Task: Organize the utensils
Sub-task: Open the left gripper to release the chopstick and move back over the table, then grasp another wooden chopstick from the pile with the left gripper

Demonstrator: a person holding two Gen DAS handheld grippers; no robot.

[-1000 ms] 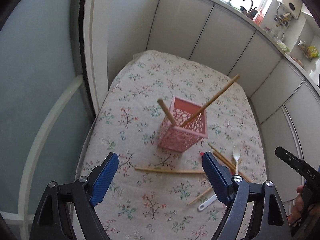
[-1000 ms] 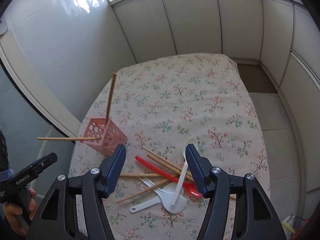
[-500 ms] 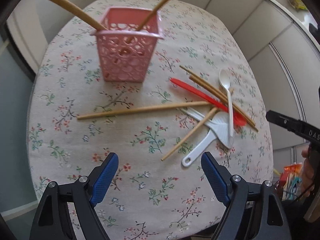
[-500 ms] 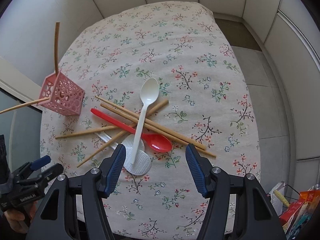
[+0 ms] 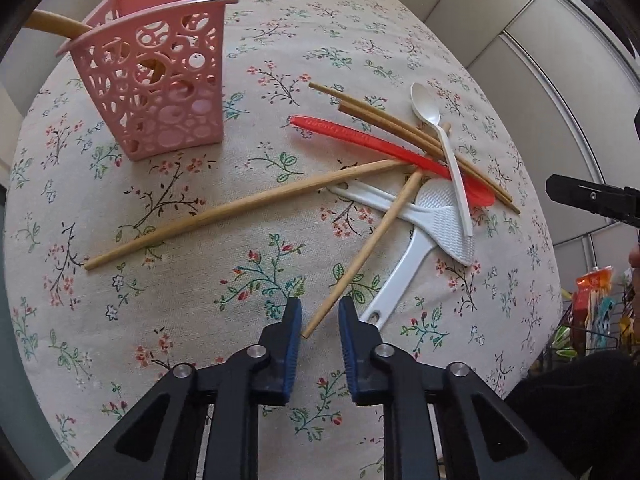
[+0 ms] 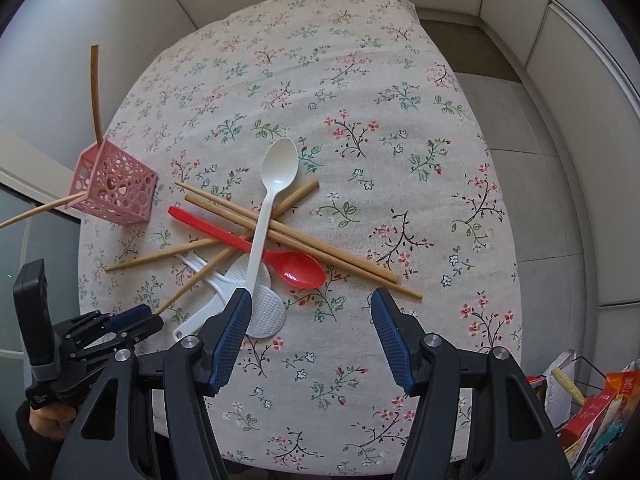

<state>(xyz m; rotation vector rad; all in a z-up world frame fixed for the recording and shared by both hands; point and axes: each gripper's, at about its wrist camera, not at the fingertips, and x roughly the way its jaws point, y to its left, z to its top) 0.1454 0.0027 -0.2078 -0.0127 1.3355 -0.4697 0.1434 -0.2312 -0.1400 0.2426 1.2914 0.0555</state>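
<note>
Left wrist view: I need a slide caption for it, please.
Left gripper closing around a chopstick tip, pink basket behind.

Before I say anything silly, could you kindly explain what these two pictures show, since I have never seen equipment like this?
There is no machine here: a person holds a hand-operated claw in each hand, and each claw carries a wide-angle camera looking forward along its two blue-padded fingers. One picture comes from the left claw, the other from the right claw.

Both look down on a table with a flowered tablecloth. On it stands a pink basket with two wooden sticks already inside. Beside it lies a crossed pile: loose chopsticks, a red spoon, a white spoon and a white rice paddle.

The left claw has its fingers narrowed around the near end of one chopstick, with gaps still showing, so it is not yet gripped. The right claw is wide open and holds nothing.
</note>
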